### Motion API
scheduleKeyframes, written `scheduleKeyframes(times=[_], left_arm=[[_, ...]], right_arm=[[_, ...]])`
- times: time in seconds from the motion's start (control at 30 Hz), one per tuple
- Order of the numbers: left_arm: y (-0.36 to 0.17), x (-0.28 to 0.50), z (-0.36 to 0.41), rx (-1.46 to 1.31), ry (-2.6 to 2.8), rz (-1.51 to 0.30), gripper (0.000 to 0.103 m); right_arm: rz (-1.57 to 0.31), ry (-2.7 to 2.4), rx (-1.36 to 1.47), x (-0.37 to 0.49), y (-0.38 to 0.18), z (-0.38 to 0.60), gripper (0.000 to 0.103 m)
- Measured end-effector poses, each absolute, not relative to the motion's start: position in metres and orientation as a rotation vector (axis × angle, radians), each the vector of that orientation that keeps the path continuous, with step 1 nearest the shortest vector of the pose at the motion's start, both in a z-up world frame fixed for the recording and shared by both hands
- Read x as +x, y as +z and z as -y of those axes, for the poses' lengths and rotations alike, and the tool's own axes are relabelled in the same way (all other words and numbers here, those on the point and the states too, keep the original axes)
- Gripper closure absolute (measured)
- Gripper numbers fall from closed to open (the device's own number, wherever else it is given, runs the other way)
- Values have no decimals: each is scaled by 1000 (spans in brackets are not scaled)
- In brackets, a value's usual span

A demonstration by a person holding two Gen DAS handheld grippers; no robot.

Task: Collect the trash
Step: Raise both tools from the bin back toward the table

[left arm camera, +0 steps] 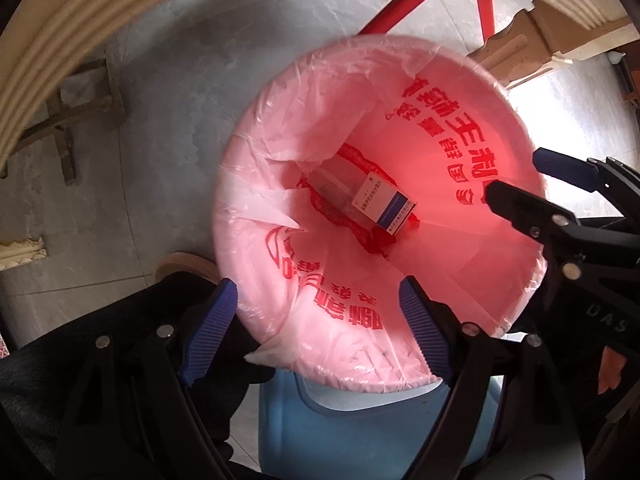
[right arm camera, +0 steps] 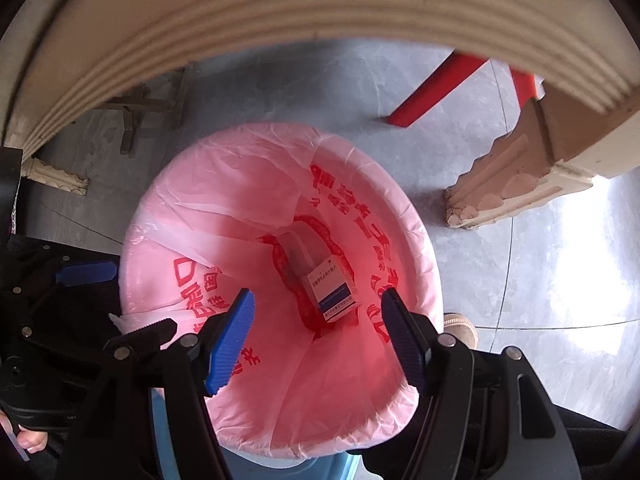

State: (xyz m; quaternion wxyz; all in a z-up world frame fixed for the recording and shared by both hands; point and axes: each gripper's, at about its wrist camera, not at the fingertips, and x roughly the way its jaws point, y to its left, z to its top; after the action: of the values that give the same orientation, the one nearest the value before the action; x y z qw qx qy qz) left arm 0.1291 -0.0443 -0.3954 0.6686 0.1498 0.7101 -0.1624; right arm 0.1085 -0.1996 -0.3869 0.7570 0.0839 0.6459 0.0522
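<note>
A round bin lined with a pink plastic bag [left arm camera: 460,272] printed with red characters stands on the floor; it also shows in the right wrist view [right arm camera: 208,208]. A small white and blue carton [left arm camera: 380,204] lies at the bottom of the bag, also seen in the right wrist view [right arm camera: 334,288]. My left gripper [left arm camera: 320,328] is open and empty above the bin's near rim. My right gripper [right arm camera: 318,332] is open and empty over the bin mouth, above the carton. The right gripper also appears at the right edge of the left wrist view [left arm camera: 516,184].
A cream table edge [right arm camera: 280,20] arches overhead, with its carved leg [right arm camera: 520,188] to the right of the bin. Red chair legs [right arm camera: 436,88] stand on the grey floor [right arm camera: 540,280] behind. A blue container [left arm camera: 360,432] sits under the bin's near side.
</note>
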Motion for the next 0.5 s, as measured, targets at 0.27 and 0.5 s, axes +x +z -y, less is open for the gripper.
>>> scheduleKeyframes(times=[0.27, 0.5], left_arm=[[-322, 101, 38, 436, -424, -1415, 22], [-223, 89, 25, 492, -473, -1252, 22]], right_arm=[[-1234, 147, 185, 91, -305, 203, 38], [-1070, 207, 213, 79, -207, 208, 38]])
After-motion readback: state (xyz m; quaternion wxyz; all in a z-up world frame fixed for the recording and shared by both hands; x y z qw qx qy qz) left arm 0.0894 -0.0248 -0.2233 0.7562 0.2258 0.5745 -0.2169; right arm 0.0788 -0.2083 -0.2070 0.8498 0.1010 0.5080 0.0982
